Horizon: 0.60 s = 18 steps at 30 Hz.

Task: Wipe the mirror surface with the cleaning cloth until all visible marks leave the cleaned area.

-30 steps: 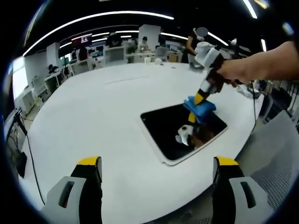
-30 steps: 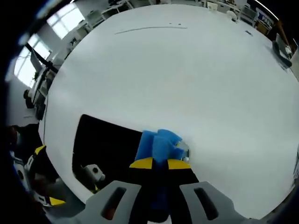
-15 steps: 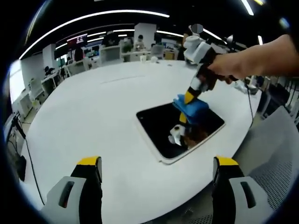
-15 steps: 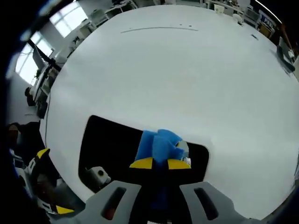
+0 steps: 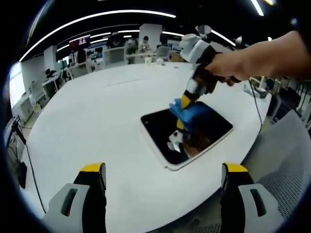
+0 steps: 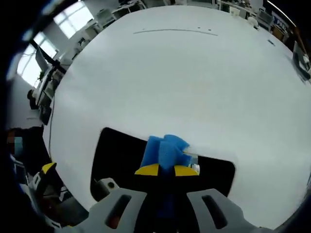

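Note:
A dark rectangular mirror (image 5: 187, 136) with a white rim lies flat on the round white table (image 5: 97, 126). A folded blue cleaning cloth (image 5: 190, 110) rests on the mirror's far edge, and my right gripper (image 5: 183, 102), held by a person's hand, is shut on it. In the right gripper view the blue cloth (image 6: 165, 150) sticks out past the yellow-tipped right gripper (image 6: 166, 170), pressed on the mirror (image 6: 121, 160) near its far edge. My left gripper (image 5: 163, 177) hovers open over the table's near edge, well short of the mirror, with nothing between its jaws.
The mirror lies close to the table's right front edge (image 5: 243, 160). Desks, chairs and people stand in the office behind the table (image 5: 121, 51). A cable (image 5: 26, 150) hangs off the table's left side. Bare white tabletop (image 6: 194, 73) stretches beyond the mirror.
My right gripper has slid the blue cloth leftward along the mirror's far edge. The left gripper stays open in the same pose.

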### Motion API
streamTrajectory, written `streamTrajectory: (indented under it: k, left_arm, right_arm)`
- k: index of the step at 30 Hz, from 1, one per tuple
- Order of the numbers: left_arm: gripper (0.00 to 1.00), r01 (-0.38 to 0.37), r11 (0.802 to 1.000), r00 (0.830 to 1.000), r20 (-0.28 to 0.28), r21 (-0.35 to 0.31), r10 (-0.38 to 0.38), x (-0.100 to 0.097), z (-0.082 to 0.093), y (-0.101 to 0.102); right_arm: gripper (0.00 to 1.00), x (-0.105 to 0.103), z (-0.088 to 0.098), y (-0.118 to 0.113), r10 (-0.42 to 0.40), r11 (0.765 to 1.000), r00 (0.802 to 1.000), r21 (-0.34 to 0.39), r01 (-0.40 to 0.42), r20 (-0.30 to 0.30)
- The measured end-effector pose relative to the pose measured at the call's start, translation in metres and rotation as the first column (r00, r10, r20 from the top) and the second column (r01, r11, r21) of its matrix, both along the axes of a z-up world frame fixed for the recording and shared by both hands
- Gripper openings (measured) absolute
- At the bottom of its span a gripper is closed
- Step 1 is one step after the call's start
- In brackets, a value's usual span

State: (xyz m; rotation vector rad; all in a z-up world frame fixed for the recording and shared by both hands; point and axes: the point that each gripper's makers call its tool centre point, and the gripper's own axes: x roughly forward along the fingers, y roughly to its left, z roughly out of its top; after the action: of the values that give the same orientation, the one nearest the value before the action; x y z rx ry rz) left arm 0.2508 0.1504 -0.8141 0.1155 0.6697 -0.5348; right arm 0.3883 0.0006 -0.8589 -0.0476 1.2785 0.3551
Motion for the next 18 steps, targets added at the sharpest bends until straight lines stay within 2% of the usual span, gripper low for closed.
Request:
streamTrajectory:
  k: [12, 18]
  left_arm:
    - [0.99, 0.004, 1.000, 1.000, 0.003, -0.003, -0.004, 0.001, 0.000, 0.000]
    - [0.99, 0.003, 1.000, 1.000, 0.003, -0.004, -0.003, 0.000, 0.001, 0.000]
  right_arm:
    - [0.03, 0.008, 0.001, 0.031, 0.036, 0.999, 0.999, 0.007, -0.036, 0.008]
    - [0.03, 0.007, 0.003, 0.039, 0.049, 0.999, 0.999, 0.009, -0.049, 0.007]
